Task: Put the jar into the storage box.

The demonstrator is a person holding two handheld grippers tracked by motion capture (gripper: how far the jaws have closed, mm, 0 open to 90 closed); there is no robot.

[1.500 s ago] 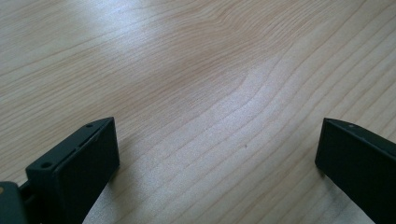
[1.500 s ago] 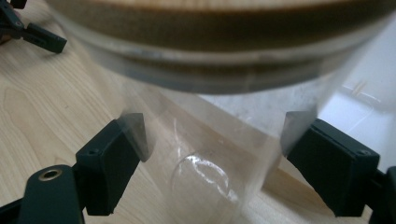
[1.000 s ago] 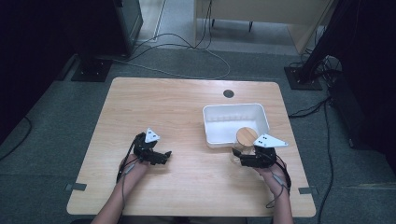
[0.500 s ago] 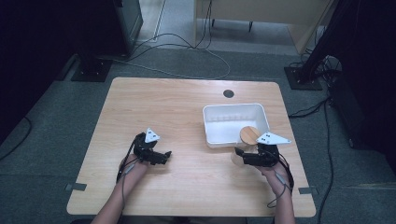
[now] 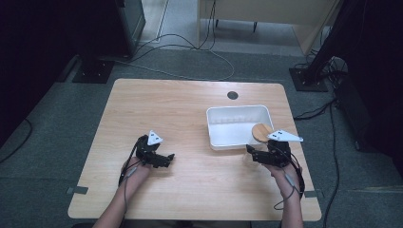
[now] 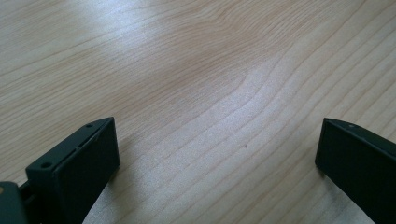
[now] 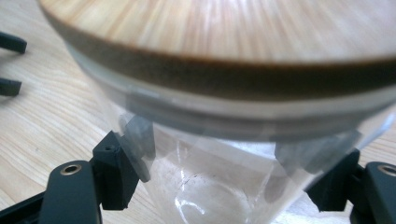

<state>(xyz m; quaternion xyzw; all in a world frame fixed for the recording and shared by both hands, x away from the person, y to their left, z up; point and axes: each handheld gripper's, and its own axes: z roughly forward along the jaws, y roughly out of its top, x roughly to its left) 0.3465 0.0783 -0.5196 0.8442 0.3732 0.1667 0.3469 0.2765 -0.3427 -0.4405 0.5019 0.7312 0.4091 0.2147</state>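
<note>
Right gripper (image 5: 253,153) clamped on glass jar (image 7: 219,186) with wooden lid (image 5: 261,131), jaws pressing both sides of glass under lid. Jar upright, held at near right corner of white tray (image 5: 216,124), lid over tray rim; long axis vertical. Tray lies just beyond jar, so right hand nearer. Left gripper (image 5: 167,159) well left of tray, jaws apart, low over table (image 6: 196,70). Against earlier frames: jar nearly same place, little shift toward tray; left gripper unchanged.
</note>
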